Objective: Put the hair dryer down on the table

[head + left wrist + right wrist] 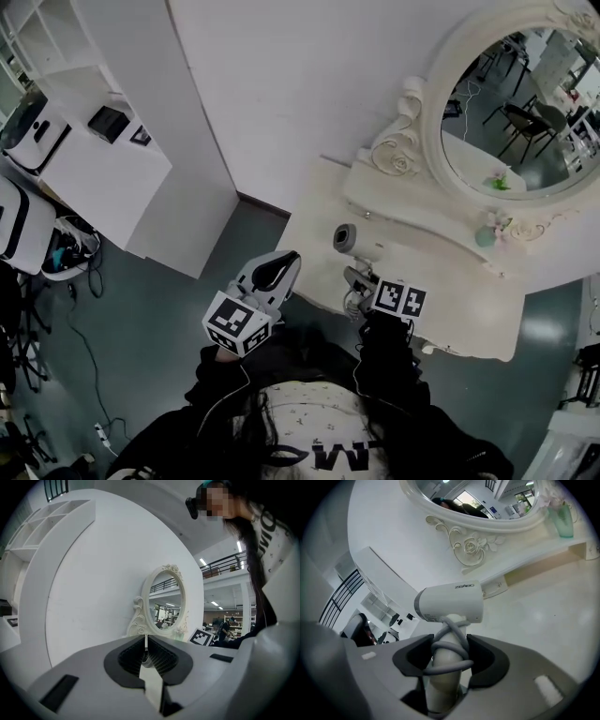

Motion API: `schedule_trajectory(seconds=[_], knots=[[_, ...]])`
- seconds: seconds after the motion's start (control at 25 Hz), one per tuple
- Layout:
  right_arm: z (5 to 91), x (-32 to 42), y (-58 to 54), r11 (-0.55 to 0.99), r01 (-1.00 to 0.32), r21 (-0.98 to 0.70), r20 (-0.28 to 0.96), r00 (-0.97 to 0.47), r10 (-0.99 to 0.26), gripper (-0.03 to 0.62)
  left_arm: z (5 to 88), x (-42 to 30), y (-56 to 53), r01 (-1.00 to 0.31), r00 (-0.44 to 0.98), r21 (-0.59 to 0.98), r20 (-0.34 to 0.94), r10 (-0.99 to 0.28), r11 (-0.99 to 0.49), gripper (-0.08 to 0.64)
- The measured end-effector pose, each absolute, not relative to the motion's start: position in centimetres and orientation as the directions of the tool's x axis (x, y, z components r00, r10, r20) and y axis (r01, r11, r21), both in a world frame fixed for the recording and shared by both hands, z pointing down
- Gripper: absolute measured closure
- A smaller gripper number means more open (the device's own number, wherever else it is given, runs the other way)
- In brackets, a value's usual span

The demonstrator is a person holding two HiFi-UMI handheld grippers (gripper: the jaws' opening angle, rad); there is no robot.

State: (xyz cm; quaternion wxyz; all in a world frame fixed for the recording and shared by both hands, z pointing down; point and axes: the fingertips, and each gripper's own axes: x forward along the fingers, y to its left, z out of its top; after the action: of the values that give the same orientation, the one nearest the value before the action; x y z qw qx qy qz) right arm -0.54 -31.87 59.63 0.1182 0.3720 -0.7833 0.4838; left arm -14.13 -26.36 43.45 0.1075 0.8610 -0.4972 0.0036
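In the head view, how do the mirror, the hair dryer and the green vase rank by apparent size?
1. mirror
2. hair dryer, probably enlarged by being nearer the camera
3. green vase

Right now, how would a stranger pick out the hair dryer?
Start at the white dressing table under the oval mirror. Above its top, the right gripper clamps the hair dryer: the only white barrel with grey cord wound round its handle.
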Motion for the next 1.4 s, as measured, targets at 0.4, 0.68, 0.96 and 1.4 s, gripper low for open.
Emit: schedule_trajectory(seconds=[0.4,0.68,0.96,1.4], knots=[[64.5,-2.5,-35.0,0.156,-0.788,-0.596,0.663,-0.592,-0.458,0.364,43.2,-16.7,-29.2,-0.799,0.594,0.191,0.1,-0.798,-0.57,0.56],[67.4,-3.5,-37.0,0.089,-0.842,-0.533,0.728,-0.509,-0.459,0.364,43.5,-19.6,-30.3,-0.793,0.602,0.196,0.106,-0.791,-0.577,0.559],[69.2,-5.1,-38.0,0.065,-0.877,-0.477,0.766,-0.45,-0.459,0.364,44.0,-22.5,-31.3,-0.8,0.592,0.199,0.118,-0.797,-0.566,0.558],[71.3,-5.8,-39.9,0.022,-0.911,-0.413,0.796,-0.373,-0.476,0.364,44.7,-25.2,-32.2,-0.816,0.572,0.195,0.13,-0.81,-0.544,0.558]])
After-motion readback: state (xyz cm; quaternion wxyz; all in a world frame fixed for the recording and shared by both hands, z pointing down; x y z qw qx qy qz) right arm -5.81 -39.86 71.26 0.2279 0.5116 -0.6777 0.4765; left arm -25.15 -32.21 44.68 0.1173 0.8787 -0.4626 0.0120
